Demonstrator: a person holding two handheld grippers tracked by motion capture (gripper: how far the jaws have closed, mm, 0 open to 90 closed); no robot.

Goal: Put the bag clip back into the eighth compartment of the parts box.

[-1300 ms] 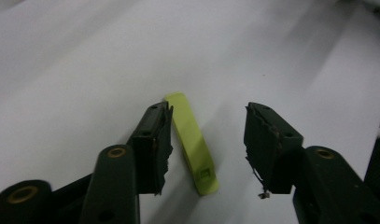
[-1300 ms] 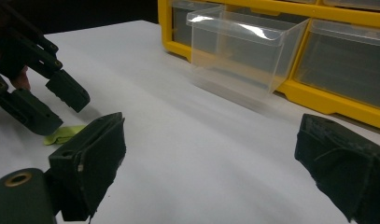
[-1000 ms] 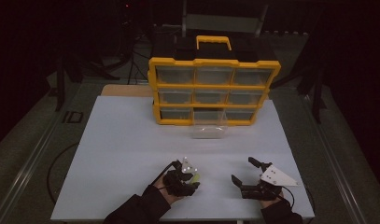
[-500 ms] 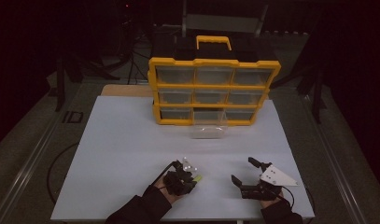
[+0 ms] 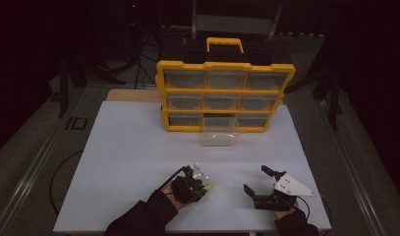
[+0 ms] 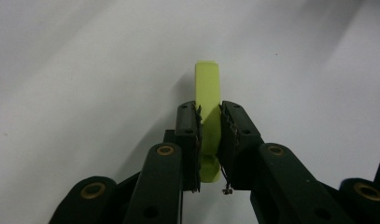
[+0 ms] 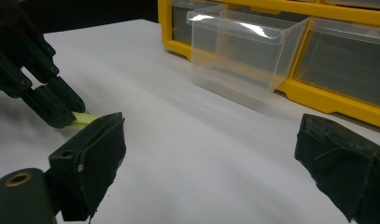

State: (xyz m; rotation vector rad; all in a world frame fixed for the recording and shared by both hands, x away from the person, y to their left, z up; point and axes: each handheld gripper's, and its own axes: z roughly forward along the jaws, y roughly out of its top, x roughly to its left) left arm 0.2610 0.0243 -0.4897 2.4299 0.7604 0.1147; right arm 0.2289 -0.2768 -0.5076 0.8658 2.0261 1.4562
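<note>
The white worktop [image 5: 138, 147] carries a yellow drawer cabinet [image 5: 225, 96] at its far side, and one clear drawer [image 5: 220, 132] stands pulled out in front of the bottom row, on the worktop and apparently empty, which suggests it is waiting to receive something. Near the front edge, the left gripper [image 5: 203, 186] has its jaws clenched on a small yellow-green clip-like piece [image 6: 208, 98]; they have just been closing, and the left gripper view shows the piece pinched between both pads, its far end sticking out past them, low over the worktop. The right gripper [image 5: 254, 184] rests well apart to the right, its jaws spread wide with nothing between them. As I judge it, the grasp is done; lifting the piece, carrying it across to the open drawer, dropping it in and pushing the drawer back all remain.
</note>
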